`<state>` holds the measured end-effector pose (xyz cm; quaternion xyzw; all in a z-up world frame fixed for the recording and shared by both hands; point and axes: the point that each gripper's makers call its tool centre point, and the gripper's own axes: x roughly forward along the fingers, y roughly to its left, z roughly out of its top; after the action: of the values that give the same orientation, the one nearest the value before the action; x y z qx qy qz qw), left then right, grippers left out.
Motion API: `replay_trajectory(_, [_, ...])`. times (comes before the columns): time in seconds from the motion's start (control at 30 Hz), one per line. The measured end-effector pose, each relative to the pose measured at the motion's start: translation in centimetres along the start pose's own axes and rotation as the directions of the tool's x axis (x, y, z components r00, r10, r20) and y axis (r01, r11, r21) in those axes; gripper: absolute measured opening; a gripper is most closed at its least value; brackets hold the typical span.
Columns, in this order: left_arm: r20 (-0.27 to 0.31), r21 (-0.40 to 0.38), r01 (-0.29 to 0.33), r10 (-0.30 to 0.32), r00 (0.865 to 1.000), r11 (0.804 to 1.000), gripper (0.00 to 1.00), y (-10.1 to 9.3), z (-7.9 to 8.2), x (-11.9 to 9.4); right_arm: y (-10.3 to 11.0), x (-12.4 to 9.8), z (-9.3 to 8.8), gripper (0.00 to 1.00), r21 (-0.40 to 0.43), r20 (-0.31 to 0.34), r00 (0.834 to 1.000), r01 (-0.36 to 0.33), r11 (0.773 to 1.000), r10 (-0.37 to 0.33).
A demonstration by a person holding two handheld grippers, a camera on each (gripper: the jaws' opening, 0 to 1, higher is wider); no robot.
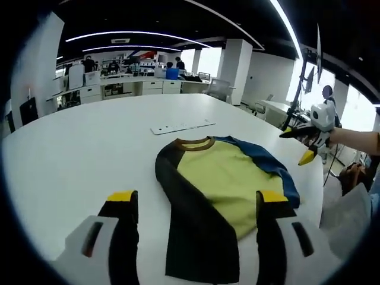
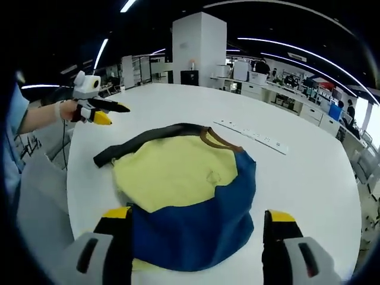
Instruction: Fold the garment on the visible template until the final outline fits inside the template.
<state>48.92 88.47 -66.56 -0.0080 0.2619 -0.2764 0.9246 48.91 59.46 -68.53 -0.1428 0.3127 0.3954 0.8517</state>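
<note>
A soft yellow knit garment [image 1: 219,178] with a brown ribbed collar, one black sleeve and one blue sleeve lies partly folded on the smooth white round table [image 1: 83,148], near its edge. In the left gripper view the black sleeve is laid lengthwise over one side of the yellow body; in the right gripper view the blue sleeve and side panel are folded across the garment [image 2: 184,190], covering its near part. The cloth sits in loose, slightly rumpled layers.

The left gripper [image 1: 196,199], black with yellow tips, hovers over the shirt with its jaws spread wide apart, holding nothing. The right gripper [image 2: 199,217] likewise has its jaws wide apart and empty.

Beyond the collar lies a long white power strip [image 2: 252,135], flat on the table.
</note>
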Motion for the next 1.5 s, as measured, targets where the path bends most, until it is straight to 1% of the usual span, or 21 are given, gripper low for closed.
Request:
replay_trajectory(0.1, [0.002,-0.008,-0.004,0.004,1.000,1.000,0.78,0.1,-0.2,-0.5,0.6,-0.1,-0.1,0.90,-0.002,0.003,1.000,-0.002,1.000,0.002])
replay_trajectory(0.17, [0.005,-0.011,-0.010,0.010,1.000,1.000,0.78,0.1,-0.2,-0.7,1.4,-0.3,-0.1,0.87,-0.011,0.004,1.000,-0.011,1.000,0.011])
replay_trajectory(0.27, [0.008,-0.014,-0.014,0.014,1.000,1.000,0.78,-0.1,-0.4,-1.0,3.4,-0.7,-0.1,0.84,-0.041,0.015,1.000,-0.020,0.999,0.020])
replay_trajectory(0.4, [0.001,-0.024,-0.010,0.010,1.000,1.000,0.77,-0.4,-1.1,-0.9,6.3,-0.7,-0.9,0.69,-0.082,0.010,0.998,-0.056,0.995,0.057])
replay_trajectory(0.47, [0.000,-0.029,-0.009,0.009,1.000,1.000,0.77,-0.6,-1.3,-0.9,7.4,-0.3,-1.4,0.63,-0.083,0.004,0.997,-0.071,0.994,0.072])
replay_trajectory(0.53, [-0.002,-0.035,-0.004,0.004,1.000,0.999,0.76,-0.8,-1.5,-0.9,8.4,0.0,-1.8,0.58,-0.088,-0.001,0.995,-0.096,0.991,0.097])
replay_trajectory(0.6, [-0.004,-0.038,-0.002,0.002,1.000,0.999,0.76,-1.0,-1.8,-1.0,9.0,0.4,-2.1,0.51,-0.089,-0.005,0.995,-0.098,0.991,0.098])
replay_trajectory(0.67, [-0.008,-0.042,0.001,-0.001,1.000,0.999,0.75,-1.2,-2.1,-1.0,9.8,1.0,-2.5,0.44,-0.104,-0.018,0.993,-0.114,0.988,0.113])
replay_trajectory(0.7, [-0.009,-0.044,0.003,-0.003,1.000,0.999,0.75,-1.3,-2.2,-1.1,10.2,1.4,-2.7,0.43,-0.112,-0.028,0.992,-0.122,0.986,0.120])
replay_trajectory(0.73, [-0.009,-0.047,0.004,-0.004,1.000,0.999,0.75,-1.4,-2.4,-1.2,10.4,1.6,-2.8,0.42,-0.117,-0.031,0.992,-0.126,0.985,0.124])
replay_trajectory(0.87, [-0.010,-0.062,0.005,-0.005,1.000,0.998,0.74,-1.6,-3.0,-1.5,10.8,2.6,-2.8,0.26,-0.120,-0.035,0.992,-0.128,0.984,0.125])
replay_trajectory(0.93, [-0.011,-0.066,0.004,-0.004,1.000,0.998,0.74,-1.7,-3.3,-1.6,11.1,3.2,-2.5,0.21,-0.123,-0.031,0.991,-0.129,0.984,0.126])
replay_trajectory(1.03, [-0.016,-0.075,0.004,-0.005,1.000,0.997,0.74,-1.7,-3.7,-1.8,11.2,4.0,-2.4,0.11,-0.136,-0.038,0.992,-0.128,0.982,0.124])
replay_trajectory(1.2, [-0.008,-0.086,-0.003,0.003,1.000,0.996,0.74,-1.6,-3.7,-2.1,11.3,5.4,-2.5,0.09,-0.156,-0.062,0.991,-0.124,0.980,0.116])
replay_trajectory(1.3, [-0.006,-0.089,-0.006,0.006,1.000,0.996,0.74,-1.4,-3.7,-2.3,11.4,5.9,-2.5,0.06,-0.189,-0.075,0.992,-0.117,0.975,0.105])
replay_trajectory(1.33, [-0.005,-0.090,-0.007,0.007,1.000,0.996,0.74,-1.4,-3.7,-2.3,11.3,6.1,-2.8,0.06,-0.211,-0.087,0.991,-0.119,0.970,0.102])
replay_trajectory(1.37, [-0.005,-0.091,-0.008,0.007,1.000,0.996,0.74,-1.4,-3.7,-2.3,11.3,6.3,-3.0,0.06,-0.216,-0.092,0.991,-0.119,0.969,0.101])
replay_trajectory(1.43, [-0.003,-0.095,-0.008,0.008,1.000,0.995,0.74,-1.4,-3.7,-2.3,11.2,6.5,-3.1,0.05,-0.194,-0.089,0.990,-0.128,0.973,0.113])
replay_trajectory(1.5, [-0.005,-0.098,-0.006,0.006,1.000,0.995,0.74,-1.4,-3.7,-2.4,11.0,6.4,-3.0,0.00,-0.214,-0.086,0.991,-0.117,0.970,0.100])
